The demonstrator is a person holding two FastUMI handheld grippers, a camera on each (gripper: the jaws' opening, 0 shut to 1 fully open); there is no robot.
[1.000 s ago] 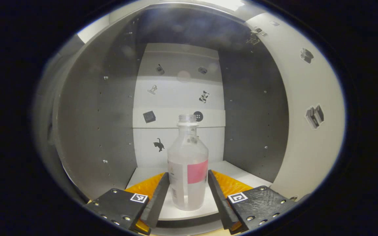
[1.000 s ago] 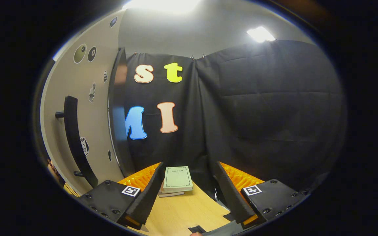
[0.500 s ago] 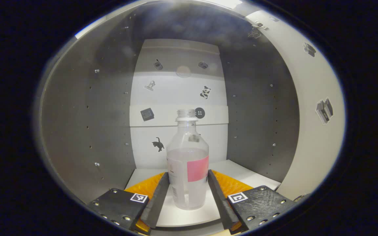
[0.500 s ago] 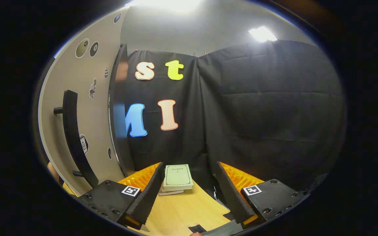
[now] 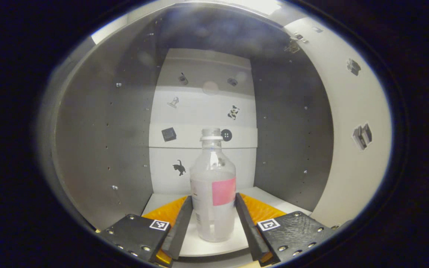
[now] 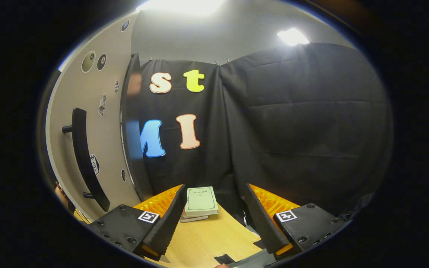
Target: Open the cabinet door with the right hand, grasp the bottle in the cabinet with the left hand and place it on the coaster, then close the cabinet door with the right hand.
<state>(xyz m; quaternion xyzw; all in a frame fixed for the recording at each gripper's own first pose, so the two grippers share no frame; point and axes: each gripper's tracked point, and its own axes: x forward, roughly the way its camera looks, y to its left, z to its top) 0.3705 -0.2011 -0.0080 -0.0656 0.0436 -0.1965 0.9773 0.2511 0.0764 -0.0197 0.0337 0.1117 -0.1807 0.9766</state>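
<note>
Left gripper view: the left gripper [image 5: 212,223] reaches into the open grey-walled cabinet [image 5: 102,141]. A clear plastic bottle with a pink label and a pale cap [image 5: 213,193] stands upright on the white cabinet shelf [image 5: 263,197], between the two fingers [image 5: 179,227]. The fingers lie close against its sides; whether both press on it cannot be told. Small dark stickers dot the white back panel [image 5: 203,111]. The pale cabinet door [image 5: 348,149] stands swung open at the right.

Right gripper view: the right gripper [image 6: 214,219] has its fingers apart, holding nothing, above the light wooden worktop [image 6: 210,238]. A stack of pale green books [image 6: 199,203] lies ahead. The door's long black handle [image 6: 84,156] shows at the left.
</note>
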